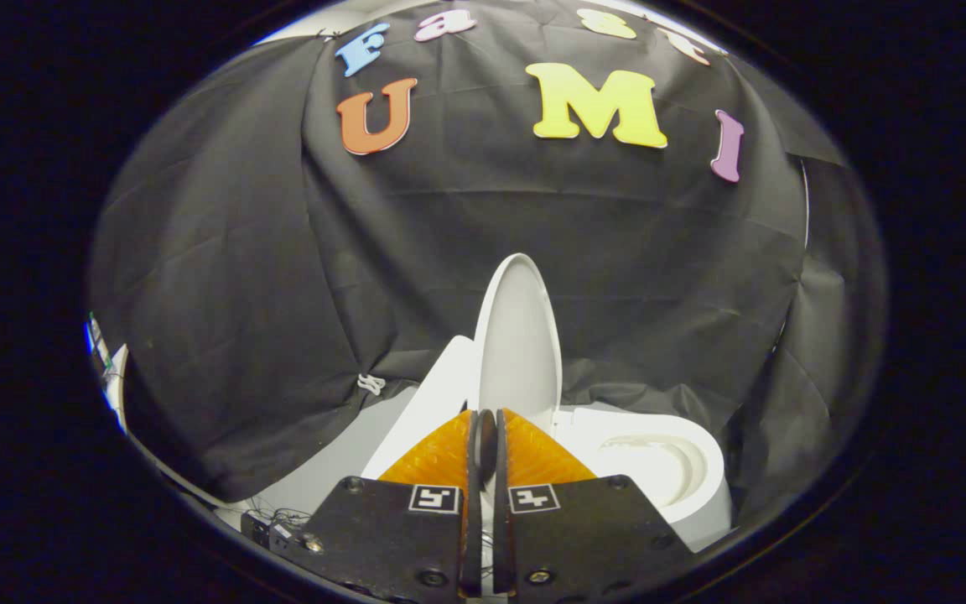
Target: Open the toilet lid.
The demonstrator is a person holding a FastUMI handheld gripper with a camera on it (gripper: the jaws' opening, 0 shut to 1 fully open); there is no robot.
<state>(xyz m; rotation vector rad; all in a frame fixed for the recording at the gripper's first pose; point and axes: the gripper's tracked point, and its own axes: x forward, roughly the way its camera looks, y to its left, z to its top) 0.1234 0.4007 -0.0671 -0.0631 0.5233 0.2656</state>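
Toilet lid (516, 335) stands upright, its lower edge by closed tongs (487, 415).

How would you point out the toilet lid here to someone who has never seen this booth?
Find the white toilet standing before the black cloth wall. The lid is the tall oval panel raised upright beside the seat opening, just beyond the gripper, whose fingers sit nearly closed. Nothing else white stands on edge.

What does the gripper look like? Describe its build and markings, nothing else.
The gripper has two wedge-shaped fingers with finely ribbed faces, each mounted on a flat plate fastened with screws. Each plate carries a small square black-and-white marker. The fingers stand nearly together just before the raised toilet lid.
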